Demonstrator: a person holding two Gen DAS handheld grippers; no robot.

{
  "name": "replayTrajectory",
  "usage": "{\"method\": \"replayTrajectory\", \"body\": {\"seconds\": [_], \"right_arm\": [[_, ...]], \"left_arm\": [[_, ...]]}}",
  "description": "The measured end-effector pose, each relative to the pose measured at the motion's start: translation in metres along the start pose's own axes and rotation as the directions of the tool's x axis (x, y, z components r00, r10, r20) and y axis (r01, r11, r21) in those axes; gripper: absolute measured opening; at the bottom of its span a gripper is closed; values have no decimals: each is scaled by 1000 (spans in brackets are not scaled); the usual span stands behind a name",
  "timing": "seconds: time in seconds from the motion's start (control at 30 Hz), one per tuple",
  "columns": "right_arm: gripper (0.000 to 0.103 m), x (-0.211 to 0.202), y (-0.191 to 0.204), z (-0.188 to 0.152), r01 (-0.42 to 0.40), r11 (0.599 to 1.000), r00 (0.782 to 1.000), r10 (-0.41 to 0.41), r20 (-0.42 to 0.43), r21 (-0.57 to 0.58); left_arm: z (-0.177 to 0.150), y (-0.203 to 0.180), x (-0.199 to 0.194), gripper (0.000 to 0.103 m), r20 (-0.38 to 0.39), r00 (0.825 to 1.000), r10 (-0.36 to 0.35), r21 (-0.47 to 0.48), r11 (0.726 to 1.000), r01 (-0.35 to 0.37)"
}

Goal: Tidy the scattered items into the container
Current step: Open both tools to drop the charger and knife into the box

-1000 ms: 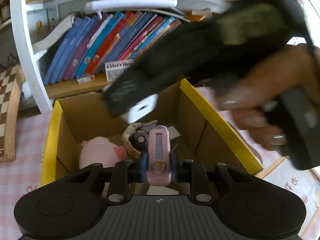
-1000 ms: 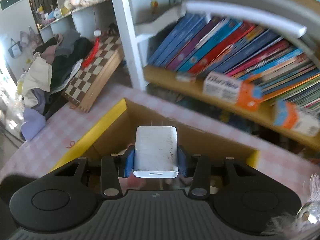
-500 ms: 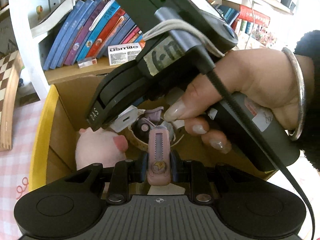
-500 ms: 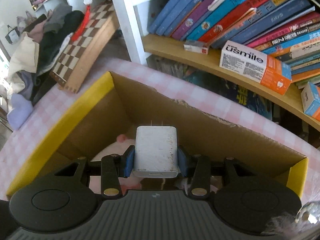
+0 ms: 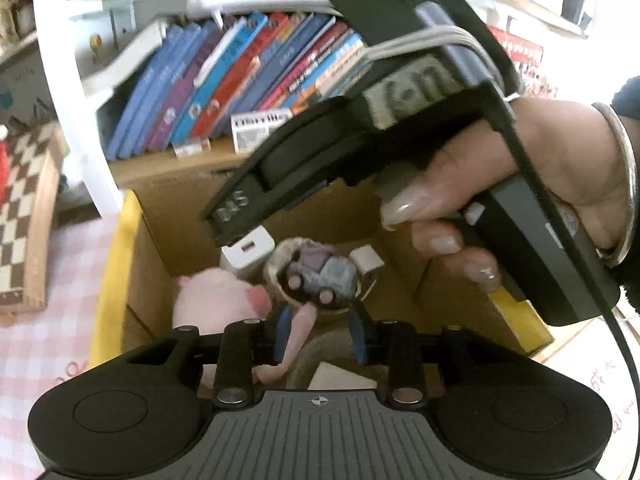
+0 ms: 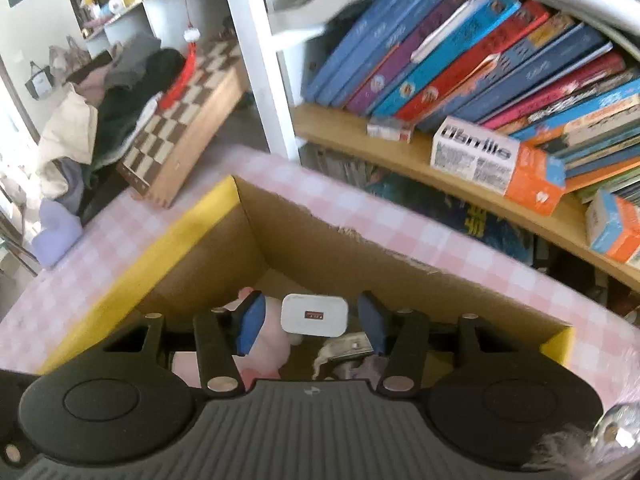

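Both releases have just happened. The left gripper has spread its jaws wide; the pink oblong toy tips away at 6 o'clock in the yellow-rimmed cardboard box. The right gripper, jaws equally wide, has dropped the white plug-in charger beside the pink plush pig.

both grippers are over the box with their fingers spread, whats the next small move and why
Probably lift both grippers up and out of the cardboard box. The right gripper is open, with the white charger loose below its fingers beside the pink plush. The left gripper is open too, a pink item tilting free between its fingers.
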State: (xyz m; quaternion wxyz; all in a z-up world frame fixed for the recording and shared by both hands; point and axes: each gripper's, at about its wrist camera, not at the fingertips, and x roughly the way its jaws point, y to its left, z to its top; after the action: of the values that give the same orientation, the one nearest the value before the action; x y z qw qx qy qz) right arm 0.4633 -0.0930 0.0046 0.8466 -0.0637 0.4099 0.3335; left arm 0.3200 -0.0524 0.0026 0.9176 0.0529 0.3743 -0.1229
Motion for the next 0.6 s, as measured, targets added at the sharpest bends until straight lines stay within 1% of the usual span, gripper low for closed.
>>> {"method": "replayTrajectory", "body": {"seconds": [0.2, 0.33, 0.5, 0.6], "right_arm": [[51, -46, 16, -10, 9, 1000, 998, -8, 67, -7], [52, -80, 36, -23, 40, 999, 993, -37, 116, -26], [53, -114, 64, -45, 79, 996, 985, -72, 156, -43], [53, -133, 81, -59, 103, 994, 979, -93, 181, -47]], "left_arm": [[-6, -6, -39, 32, 81, 997, -9, 14, 1000, 8], [-15, -7, -67, 33, 128, 991, -23, 11, 1000, 21], [-30, -5, -99, 33, 176, 984, -37, 10, 999, 36], [-41, -5, -119, 37, 198, 980, -34, 10, 999, 33]]}}
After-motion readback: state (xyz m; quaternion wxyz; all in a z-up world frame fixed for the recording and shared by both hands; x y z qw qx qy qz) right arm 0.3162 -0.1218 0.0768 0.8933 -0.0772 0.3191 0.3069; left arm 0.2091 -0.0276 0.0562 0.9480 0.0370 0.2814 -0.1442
